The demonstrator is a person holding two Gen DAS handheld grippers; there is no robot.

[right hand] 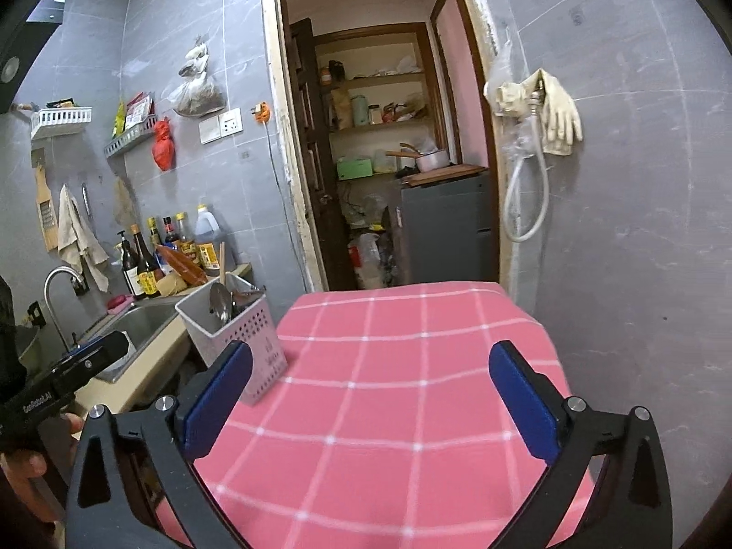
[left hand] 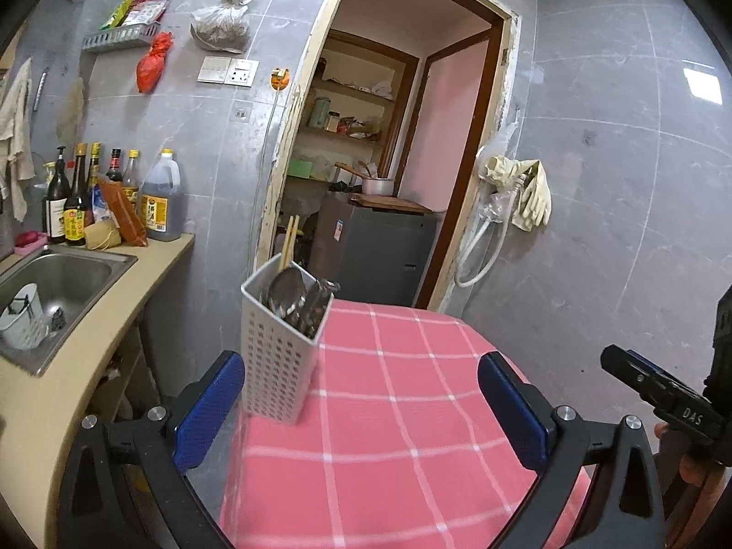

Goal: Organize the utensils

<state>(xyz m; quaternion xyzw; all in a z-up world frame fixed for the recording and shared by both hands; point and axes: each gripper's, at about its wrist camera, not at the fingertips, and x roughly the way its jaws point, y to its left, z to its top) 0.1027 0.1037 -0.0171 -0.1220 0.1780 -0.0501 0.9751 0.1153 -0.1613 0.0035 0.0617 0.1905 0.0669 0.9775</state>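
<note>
At the far left a stainless steel sink (left hand: 68, 274) is set into a beige counter (left hand: 55, 393), with a white perforated cup (left hand: 20, 318) lying inside it and a row of dark sauce bottles (left hand: 78, 196) standing behind. Next to the right, on the near left edge of the table covered with a pink checked cloth (left hand: 411, 411), stands the white perforated plastic utensil holder (left hand: 279, 357); it appears to lean a little toward the cloth, though the lens may exaggerate this. It contains a pair of wooden chopsticks (left hand: 289, 240), a metal spoon (left hand: 283, 293) with its bowl upward, and other metal cutlery too crowded to identify. The left gripper (left hand: 361, 411) hovers low over the cloth with its blue-padded jaws wide apart and nothing between them, its left pad just beside the holder's wall. The right gripper (right hand: 370, 407) is likewise spread and empty, above the middle of the cloth. In my judgement the holder is light, stiff and slightly flexible, top-heavy with the cutlery and close to the table edge, so it could tip; squeezing two opposite walls low down seems safest. The metal pieces look slick and rigid, best pinched on the handle, and the chopsticks are thin and liable to twist in the pads.
</note>
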